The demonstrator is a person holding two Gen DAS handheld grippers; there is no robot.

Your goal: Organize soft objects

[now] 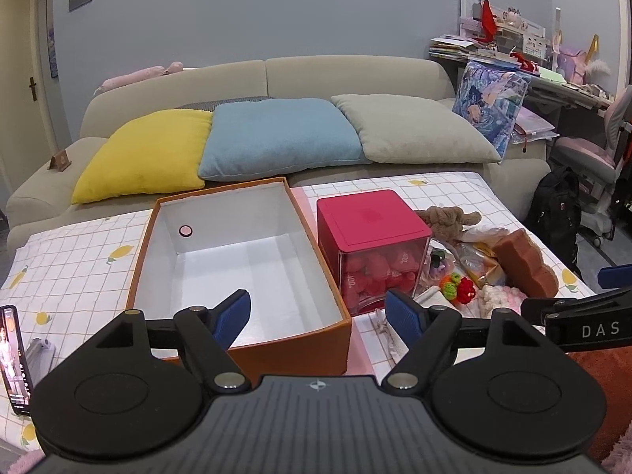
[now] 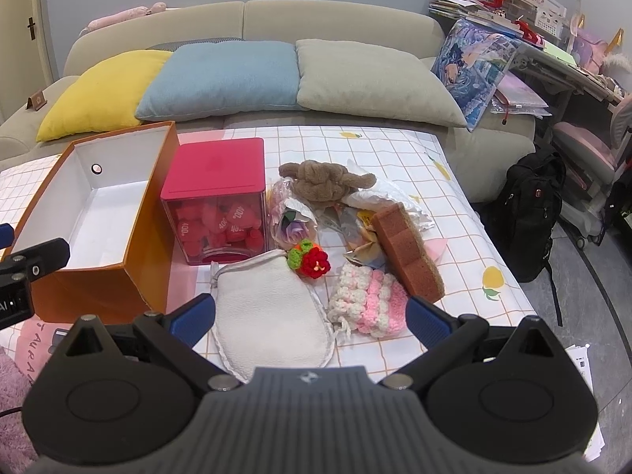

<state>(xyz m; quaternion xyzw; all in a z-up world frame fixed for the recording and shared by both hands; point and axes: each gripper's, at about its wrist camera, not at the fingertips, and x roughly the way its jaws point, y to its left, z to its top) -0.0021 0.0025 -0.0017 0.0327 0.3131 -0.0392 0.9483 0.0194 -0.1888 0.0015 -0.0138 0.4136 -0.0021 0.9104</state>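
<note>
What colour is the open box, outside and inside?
Box: orange outside, white inside; clearest in the left wrist view.

Left wrist view low over the orange box [image 1: 241, 260], facing the sofa [image 1: 335, 75], right wrist view beside it above the soft pile, both sharing box, red-lidded container [image 2: 221, 201], cushions.

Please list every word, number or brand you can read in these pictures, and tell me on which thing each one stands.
"DAS": on the other gripper's arm at the right edge.
"400": on the red soft pieces inside the red-lidded box.
Pink letters on the cloth beside the orange box: cut off, unreadable.
Phone screen: too small.
</note>
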